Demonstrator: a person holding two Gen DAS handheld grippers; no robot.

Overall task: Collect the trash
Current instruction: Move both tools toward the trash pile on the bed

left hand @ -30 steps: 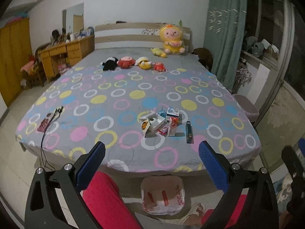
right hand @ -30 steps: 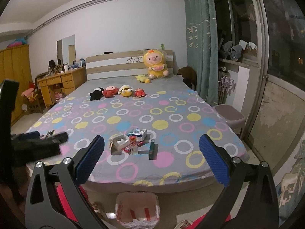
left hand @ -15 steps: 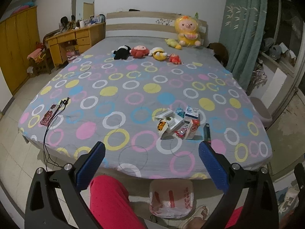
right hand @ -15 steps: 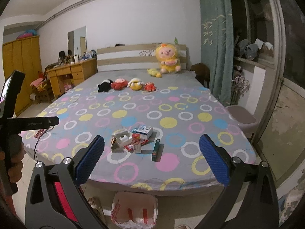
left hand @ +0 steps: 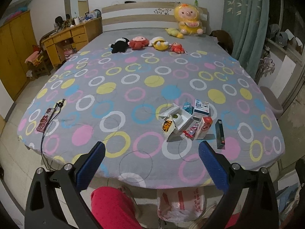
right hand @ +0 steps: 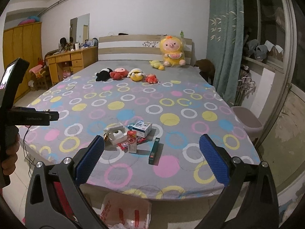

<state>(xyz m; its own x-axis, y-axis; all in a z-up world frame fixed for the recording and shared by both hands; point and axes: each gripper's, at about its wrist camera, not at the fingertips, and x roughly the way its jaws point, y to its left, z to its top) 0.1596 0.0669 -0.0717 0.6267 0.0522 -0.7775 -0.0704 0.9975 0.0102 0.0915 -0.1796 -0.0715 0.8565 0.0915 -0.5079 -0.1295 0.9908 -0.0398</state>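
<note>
A small heap of trash lies near the foot of the bed: an open white box (left hand: 176, 120) (right hand: 115, 134), a red-and-white carton (left hand: 204, 127) (right hand: 132, 141), a blue-and-white box (left hand: 201, 107) (right hand: 142, 127), a red wrapper (left hand: 190, 130) and a dark green slim box (left hand: 219, 134) (right hand: 154, 150). A white plastic bag with red print (left hand: 179, 202) (right hand: 125, 210) stands on the floor below the bed edge. My left gripper (left hand: 151, 166) is open and empty, short of the bed edge. My right gripper (right hand: 151, 159) is open and empty, also short of the trash.
The bed (left hand: 133, 95) has a grey cover with coloured rings. Plush toys (left hand: 137, 43) line its far end. A phone with a cable (left hand: 45, 120) lies at the left edge. A pink bin (right hand: 246, 122) stands right of the bed, a wooden desk (left hand: 70, 38) left.
Both grippers have moved forward and up toward the bed, so the trash heap looks nearer. Both stay open.
</note>
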